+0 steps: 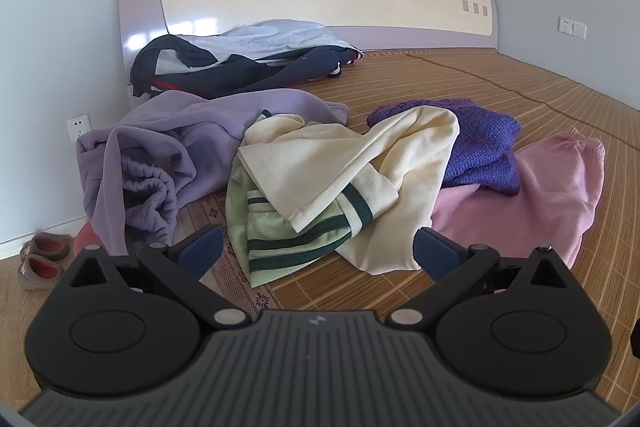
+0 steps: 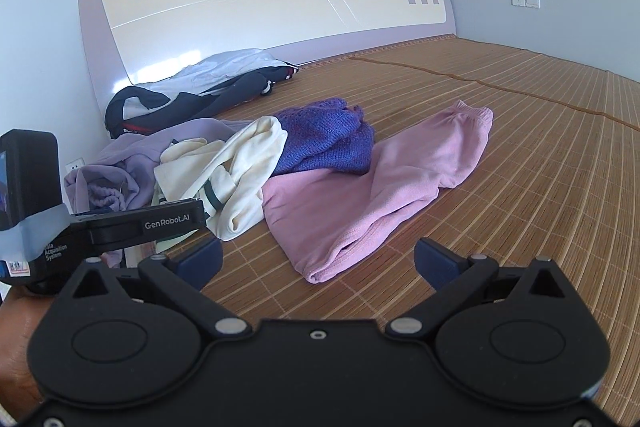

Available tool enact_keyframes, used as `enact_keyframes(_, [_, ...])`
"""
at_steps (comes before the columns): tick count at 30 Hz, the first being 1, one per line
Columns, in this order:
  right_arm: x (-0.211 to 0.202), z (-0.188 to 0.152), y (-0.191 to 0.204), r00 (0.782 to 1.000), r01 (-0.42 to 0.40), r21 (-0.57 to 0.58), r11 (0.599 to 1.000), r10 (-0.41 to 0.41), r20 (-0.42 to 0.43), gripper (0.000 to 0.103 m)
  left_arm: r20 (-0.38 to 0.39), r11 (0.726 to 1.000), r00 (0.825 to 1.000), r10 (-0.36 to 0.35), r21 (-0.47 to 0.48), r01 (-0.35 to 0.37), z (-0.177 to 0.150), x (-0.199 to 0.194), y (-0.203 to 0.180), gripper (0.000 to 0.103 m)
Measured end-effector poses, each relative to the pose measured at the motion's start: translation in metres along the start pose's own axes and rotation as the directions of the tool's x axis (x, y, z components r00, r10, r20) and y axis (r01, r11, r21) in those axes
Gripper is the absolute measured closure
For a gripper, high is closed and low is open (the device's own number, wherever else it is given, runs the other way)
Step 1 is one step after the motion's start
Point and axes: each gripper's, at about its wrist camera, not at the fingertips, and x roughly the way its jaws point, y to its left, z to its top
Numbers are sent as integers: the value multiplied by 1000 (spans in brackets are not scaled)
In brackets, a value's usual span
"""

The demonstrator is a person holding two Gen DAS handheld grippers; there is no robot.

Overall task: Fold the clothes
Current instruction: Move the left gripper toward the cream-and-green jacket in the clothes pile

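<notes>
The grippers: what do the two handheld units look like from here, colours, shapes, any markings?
Both are matte black. The left gripper and right gripper each have two round pivot housings, angled link arms with silver pins, and dark blue pads on the jaws. The left one's body is ribbed with a small logo. Seen from the right wrist view, its side reads GenRobot.AI in white, with grey tape around the rear camera block.

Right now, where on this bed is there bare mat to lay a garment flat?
The woven bamboo mat is bare right of the pink fleece trousers and back to the cream headboard. A smaller bare strip lies just ahead of the right tool. The left side is crowded with piled clothes around the cream green-striped top.
</notes>
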Motion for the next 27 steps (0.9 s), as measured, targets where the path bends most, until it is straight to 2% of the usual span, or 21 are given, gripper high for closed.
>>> enact_keyframes(6, [-2, -3, -9, 999, -20, 5, 1000, 20, -30, 1, 7, 1000, 1000, 9, 17, -9, -4, -2, -2, 0])
enact_keyframes(9, [0, -5, -14, 999, -24, 1, 1000, 24, -39, 1, -21, 1000, 1000, 3, 18, -3, -1, 3, -2, 0])
enact_keyframes(12, [10, -2, 5, 998, 14, -30, 999, -16, -65, 1, -19, 1000, 1000, 1, 19, 0, -2, 2, -3, 0])
enact_keyframes(16, [11, -3, 3, 997, 11, -23, 1000, -12, -70, 1, -27, 999, 1000, 15, 29, -14, -3, 4, -5, 0])
enact_keyframes(27, [16, -5, -1, 997, 11, -20, 1000, -12, -75, 1, -47, 1000, 999, -15, 19, 15, -6, 16, -6, 0])
